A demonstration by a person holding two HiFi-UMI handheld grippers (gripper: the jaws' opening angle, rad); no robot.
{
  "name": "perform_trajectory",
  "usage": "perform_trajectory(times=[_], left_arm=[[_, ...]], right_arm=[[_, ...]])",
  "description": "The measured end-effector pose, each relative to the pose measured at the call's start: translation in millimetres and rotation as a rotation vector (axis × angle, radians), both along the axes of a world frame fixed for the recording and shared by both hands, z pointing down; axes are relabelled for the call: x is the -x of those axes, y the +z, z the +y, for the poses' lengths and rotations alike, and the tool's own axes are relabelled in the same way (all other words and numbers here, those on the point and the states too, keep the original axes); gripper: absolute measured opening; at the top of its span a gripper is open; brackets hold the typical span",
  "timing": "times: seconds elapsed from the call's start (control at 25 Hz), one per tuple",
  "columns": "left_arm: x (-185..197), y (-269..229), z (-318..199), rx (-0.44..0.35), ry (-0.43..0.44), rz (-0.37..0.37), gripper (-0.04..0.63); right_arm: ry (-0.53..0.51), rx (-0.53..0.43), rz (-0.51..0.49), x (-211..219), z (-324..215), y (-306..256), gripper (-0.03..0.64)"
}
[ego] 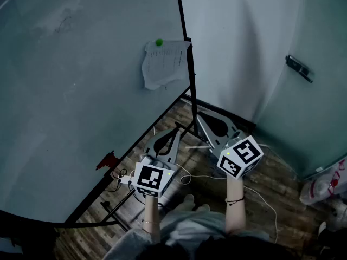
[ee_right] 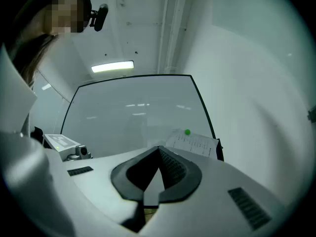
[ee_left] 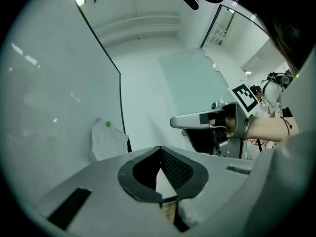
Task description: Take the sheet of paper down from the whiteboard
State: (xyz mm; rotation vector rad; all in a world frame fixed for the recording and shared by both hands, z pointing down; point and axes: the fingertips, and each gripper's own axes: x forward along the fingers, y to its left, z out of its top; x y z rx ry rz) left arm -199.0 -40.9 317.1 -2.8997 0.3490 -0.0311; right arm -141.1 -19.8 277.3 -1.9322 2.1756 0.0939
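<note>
A white sheet of paper (ego: 162, 64) hangs near the right edge of the whiteboard (ego: 81, 80), pinned at its top by a green magnet (ego: 159, 42); its lower edge curls. My left gripper (ego: 175, 131) and right gripper (ego: 200, 118) are held low over the floor, well below the sheet and apart from it. Both are shut with nothing between the jaws. In the left gripper view the paper (ee_left: 108, 141) lies ahead to the left and the right gripper (ee_left: 207, 120) is alongside. The right gripper view has the paper (ee_right: 193, 143) just above its closed jaw tips (ee_right: 159, 148).
The whiteboard's black stand legs (ego: 179, 137) spread over a wooden floor (ego: 271, 183) with a loose white cable (ego: 260, 196). A red object (ego: 107, 160) sits at the board's lower rail. A frosted glass door with a handle (ego: 300, 68) stands right; bags (ego: 325, 186) lie bottom right.
</note>
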Motion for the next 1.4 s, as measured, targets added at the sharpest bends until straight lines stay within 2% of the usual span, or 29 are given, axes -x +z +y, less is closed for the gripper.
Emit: perform_trajectory(times=[0.24, 0.52, 0.76, 1.0, 1.16, 1.4], left_arm=[[-6.0, 2.0, 6.1, -0.004, 0.024, 0.004, 0.005], [-10.0, 1.3, 8.0, 0.005, -0.002, 0.013, 0.005], [-10.0, -0.2, 12.8, 0.057, -0.033, 0.068, 0.005], [-13.1, 0.9, 2.4, 0.111, -0.062, 0.091, 0.005], [-24.8, 3.3, -2.3, 0.119, -0.049, 0.095, 0.005], [-35.3, 13.2, -34.7, 0.119, -0.093, 0.079, 0.005]], right_arm=[[-0.020, 0.002, 0.046, 2.0, -1.6, -0.3, 0.000], [-0.025, 0.012, 0.049, -1.9, 4.5, 3.6, 0.000], [-0.014, 0.038, 0.058, -9.5, 15.3, 11.8, 0.000], [-0.012, 0.066, 0.059, -14.1, 13.4, 24.9, 0.000], [0.006, 0.071, 0.056, -33.8, 2.1, 25.7, 0.000], [-0.002, 0.094, 0.068, -53.5, -31.4, 30.0, 0.001]])
